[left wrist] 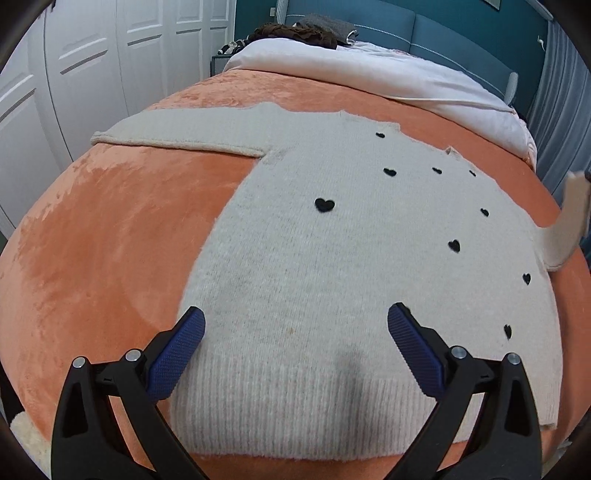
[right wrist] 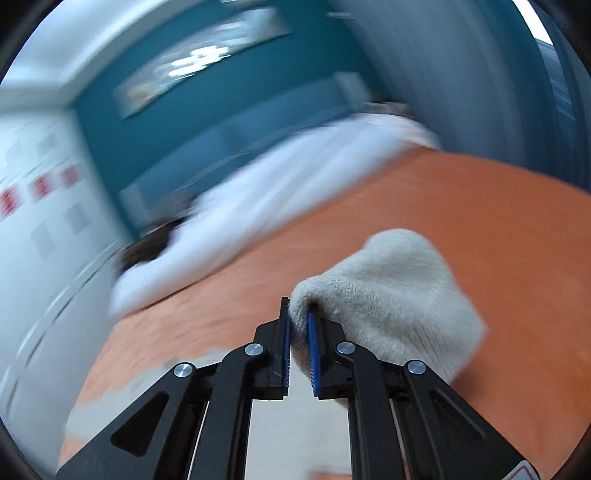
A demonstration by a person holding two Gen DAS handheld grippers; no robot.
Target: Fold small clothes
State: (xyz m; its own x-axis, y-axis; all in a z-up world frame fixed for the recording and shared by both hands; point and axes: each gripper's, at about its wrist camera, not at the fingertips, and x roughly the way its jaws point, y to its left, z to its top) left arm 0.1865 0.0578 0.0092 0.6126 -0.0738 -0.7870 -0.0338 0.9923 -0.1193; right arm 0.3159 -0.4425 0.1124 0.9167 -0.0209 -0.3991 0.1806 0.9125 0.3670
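Right gripper (right wrist: 298,314): pads clenched on the bunched cuff of the sweater's right sleeve (right wrist: 388,295), knit wrapped over the right-hand pad; background blurred. Left gripper (left wrist: 295,321): jaws spread wide, nothing between them, poised over the ribbed hem of the cream sweater (left wrist: 314,266); whether the pads touch the knit cannot be told. Sweater lies flat, front up, on the orange blanket (left wrist: 110,240); small black hearts (left wrist: 324,205) scattered over the chest; left sleeve (left wrist: 177,136) stretched out sideways; right sleeve lifted off the blanket at the frame's right edge. White duvet (left wrist: 369,70) beyond; blue headboard (left wrist: 369,18) behind it; white wardrobe doors (left wrist: 110,55) at left.
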